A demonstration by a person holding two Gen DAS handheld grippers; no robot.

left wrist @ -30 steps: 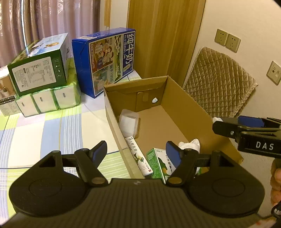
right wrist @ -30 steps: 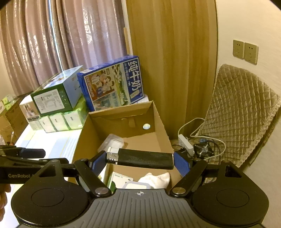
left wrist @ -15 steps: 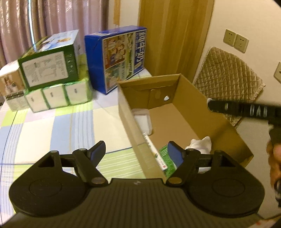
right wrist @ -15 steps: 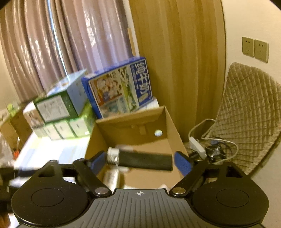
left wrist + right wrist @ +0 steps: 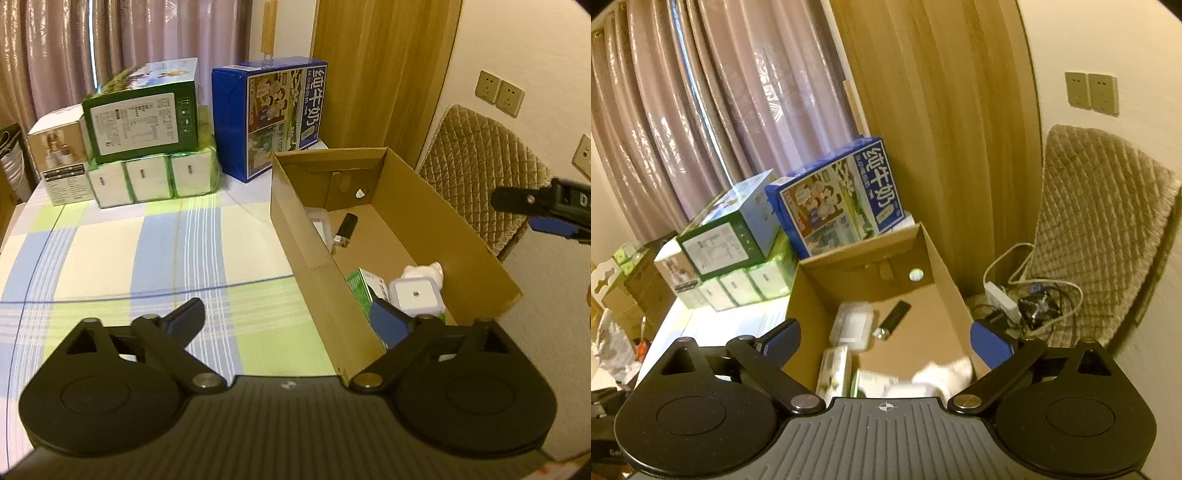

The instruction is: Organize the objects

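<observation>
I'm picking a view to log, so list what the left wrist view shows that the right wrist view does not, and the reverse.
Only the left wrist view shows the checked tablecloth, the right gripper from the side and the square white item sharply. Only the right wrist view shows the power strip and cables on the floor. Both show the cardboard box with the black lighter lying in it, the blue carton and the green carton.

The cardboard box's point(image 5: 447, 206) near wall hides most of the green carton point(image 5: 360, 290) inside.
</observation>
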